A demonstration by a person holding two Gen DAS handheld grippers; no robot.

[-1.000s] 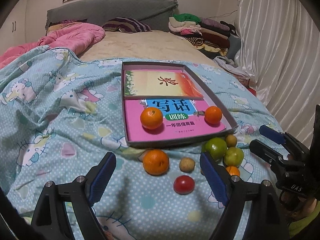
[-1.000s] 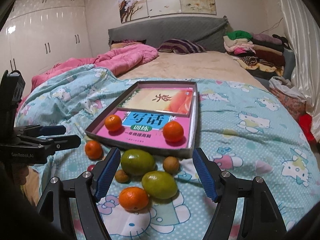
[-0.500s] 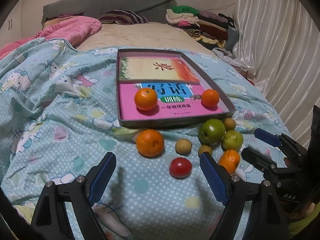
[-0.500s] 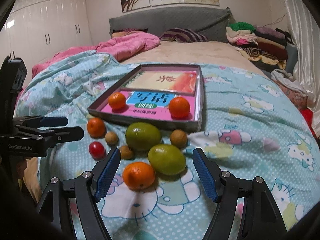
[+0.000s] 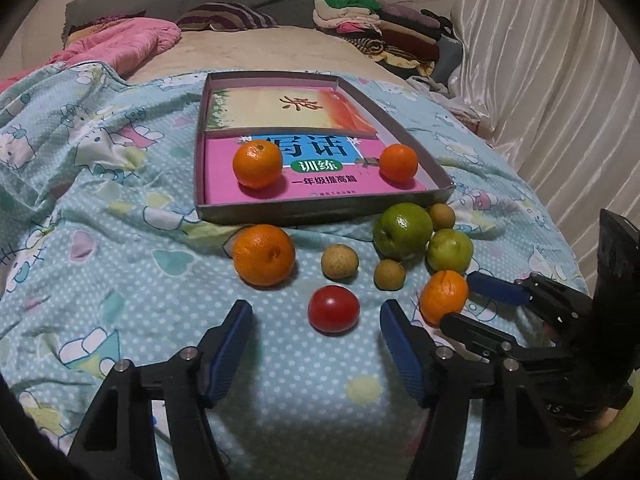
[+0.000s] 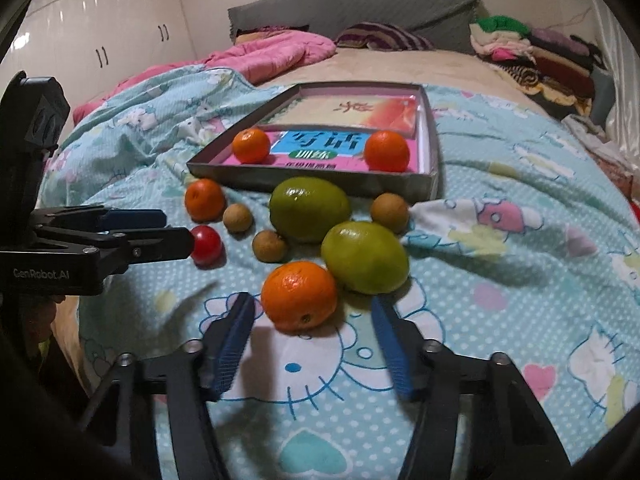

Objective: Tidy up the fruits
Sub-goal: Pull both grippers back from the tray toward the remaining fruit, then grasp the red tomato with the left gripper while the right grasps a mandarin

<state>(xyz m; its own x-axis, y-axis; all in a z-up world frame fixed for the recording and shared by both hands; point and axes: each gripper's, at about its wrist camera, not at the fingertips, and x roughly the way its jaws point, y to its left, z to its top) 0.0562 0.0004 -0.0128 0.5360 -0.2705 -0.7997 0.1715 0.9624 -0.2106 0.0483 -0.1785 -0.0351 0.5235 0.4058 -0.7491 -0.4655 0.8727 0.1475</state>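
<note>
Now both grippers have sunk toward the loose fruit on the bed, fingers narrowing but grasping nothing — left gripper [image 5: 316, 332] framing the red fruit [image 5: 333, 309], right gripper [image 6: 312, 322] the nearest orange [image 6: 299, 295] — pickups look imminent.

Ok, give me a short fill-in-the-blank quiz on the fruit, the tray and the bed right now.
1. The shallow grey tray holds ____ round orange fruits.
2. The small round red fruit lies on the ____ dotted bedsheet.
3. The number of big green fruits outside the tray is ____.

Missing words: two; blue; two
</note>
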